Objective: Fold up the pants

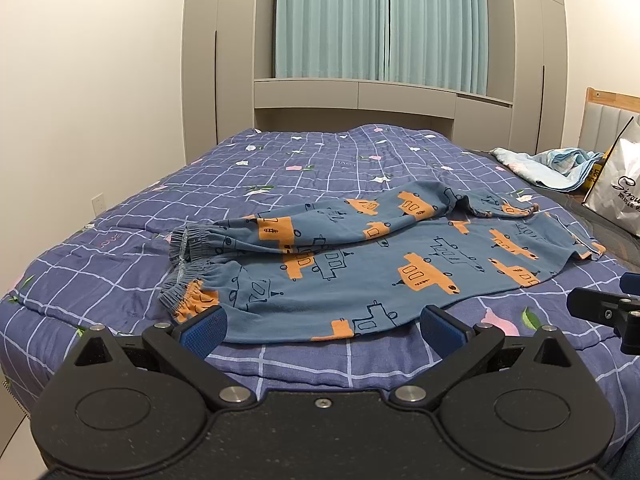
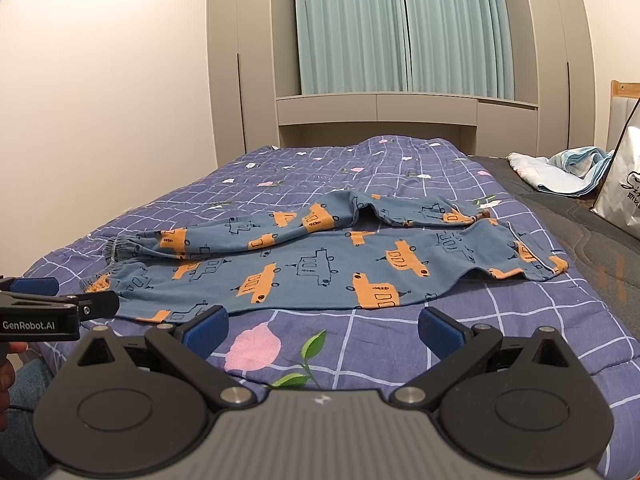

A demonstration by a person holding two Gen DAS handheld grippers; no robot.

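The pants (image 1: 360, 264), blue with orange vehicle prints, lie flat across the centre of both views on a purple checked quilt (image 1: 280, 176), cuffs at frame left and waistband at frame right. The left gripper (image 1: 322, 330) sits at the lower centre of its view, jaws spread wide, gripping nothing, at the near edge of the pants. The right gripper (image 2: 322, 330) is likewise wide open and empty, above bare quilt just short of the fabric.

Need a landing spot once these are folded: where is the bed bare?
Bare: the purple checked quilt beyond the blue car-print pants, toward the curtains. Crowded: right side, with a crumpled light-blue blanket and white shopping bag.
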